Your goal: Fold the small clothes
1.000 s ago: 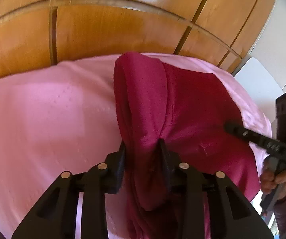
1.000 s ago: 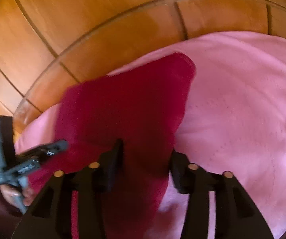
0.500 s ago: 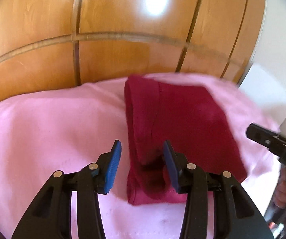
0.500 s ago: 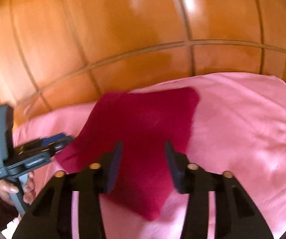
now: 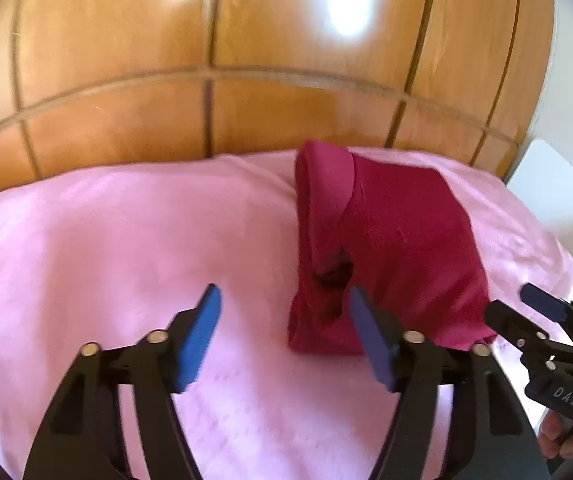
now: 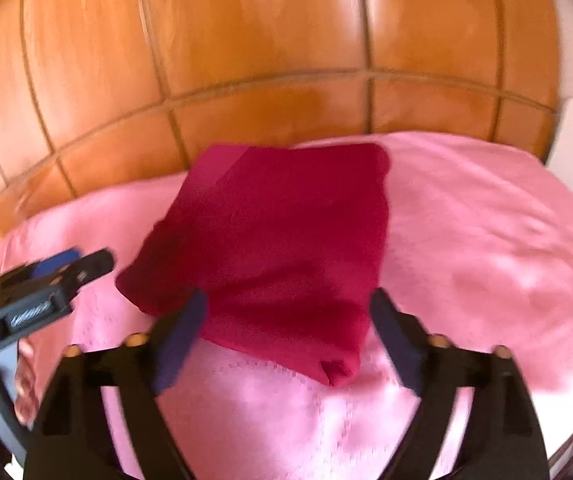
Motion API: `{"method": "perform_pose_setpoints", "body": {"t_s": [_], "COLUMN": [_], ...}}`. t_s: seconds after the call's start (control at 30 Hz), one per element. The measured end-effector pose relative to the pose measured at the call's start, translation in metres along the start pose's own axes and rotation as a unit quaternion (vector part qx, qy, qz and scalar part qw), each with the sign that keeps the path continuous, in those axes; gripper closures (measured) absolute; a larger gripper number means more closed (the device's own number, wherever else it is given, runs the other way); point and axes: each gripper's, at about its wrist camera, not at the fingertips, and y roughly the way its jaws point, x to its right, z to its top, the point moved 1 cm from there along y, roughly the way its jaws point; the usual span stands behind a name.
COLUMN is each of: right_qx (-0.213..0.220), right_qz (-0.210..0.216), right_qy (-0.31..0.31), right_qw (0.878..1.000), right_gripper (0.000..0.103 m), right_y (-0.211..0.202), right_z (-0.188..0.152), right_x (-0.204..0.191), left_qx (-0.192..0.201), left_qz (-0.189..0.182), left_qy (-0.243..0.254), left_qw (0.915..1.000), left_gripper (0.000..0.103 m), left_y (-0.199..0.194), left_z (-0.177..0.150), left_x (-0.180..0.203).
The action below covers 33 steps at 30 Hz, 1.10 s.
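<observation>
Left wrist view, one folded crimson knit garment [image 5: 398, 248] on one pink quilted bedcover [image 5: 126, 240], left gripper [image 5: 286, 332] released beside it, right gripper [image 6: 286, 332] released above it.

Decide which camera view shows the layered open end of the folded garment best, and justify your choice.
The left wrist view: the red garment faces it with its layers gaping open. The right wrist view shows mostly its smooth top and only one folded corner, blurred.

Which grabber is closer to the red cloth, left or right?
Right, slightly. The right gripper straddles the red cloth's near edge, open. The left gripper sits beside its left edge, one finger almost touching.
</observation>
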Motion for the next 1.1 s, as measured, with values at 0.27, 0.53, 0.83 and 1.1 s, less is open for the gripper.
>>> {"method": "perform_pose_setpoints", "body": {"t_s": [0.27,0.53,0.83,1.1], "right_qx": [0.033,0.034,0.052,0.049], "right_qz": [-0.055,-0.1,-0.103,-0.1], "right_qy": [0.023,0.041,0.033,0.027], "right_qw": [0.998,0.994,0.993,0.993], "right_gripper": [0.002,0.002,0.002,0.002], "right_y": [-0.039,-0.05,-0.064,-0.066], "right_z": [-0.026,-0.045,-0.049,-0.051], "right_x": [-0.018,-0.021,-0.031,-0.034], "left_qx": [0.029,0.041,0.042,0.04], "left_qz": [0.045,0.073,0.089,0.091], "left_qy": [-0.003,-0.001,0.006,-0.006], "left_qw": [0.9985,0.9965,0.9951,0.995], "left_gripper": [0.011,0.006,0.004,0.004], "left_y": [-0.05,-0.079,-0.093,-0.096], "left_z": [-0.032,-0.055,-0.071,-0.075], "left_x": [-0.001,0.001,0.004,0.0]}}
